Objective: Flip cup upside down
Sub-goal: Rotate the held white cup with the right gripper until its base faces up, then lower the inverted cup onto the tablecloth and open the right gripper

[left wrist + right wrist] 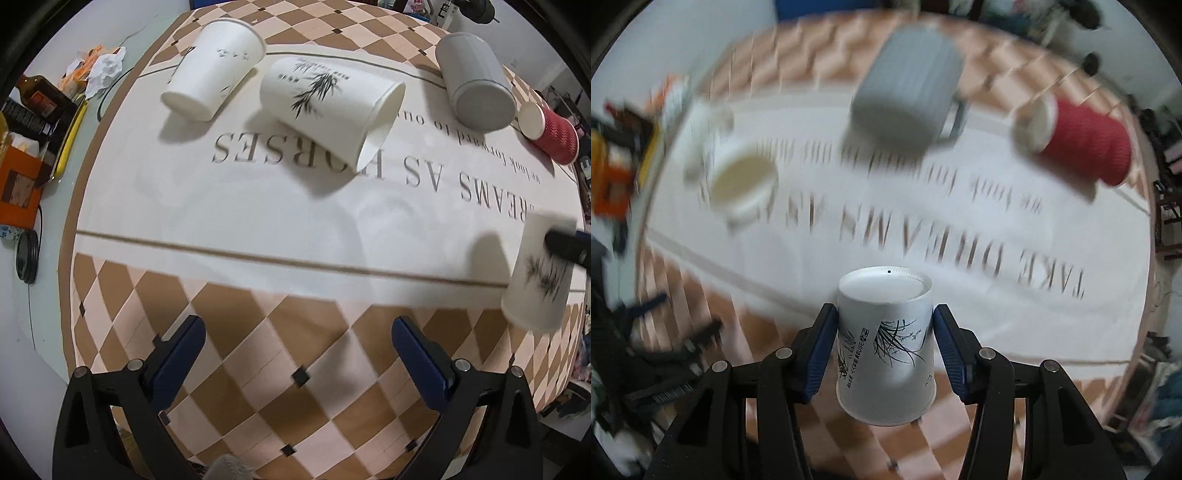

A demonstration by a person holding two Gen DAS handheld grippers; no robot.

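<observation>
Your right gripper clamps the bamboo-print cup by its sides, base turned up and away from you, mouth down, above the checkered border of the tablecloth. Finish the roll until the rim is level, lower it straight onto the cloth, then release. Your left gripper is spread wide and carries nothing; keep it back from the cup.
</observation>
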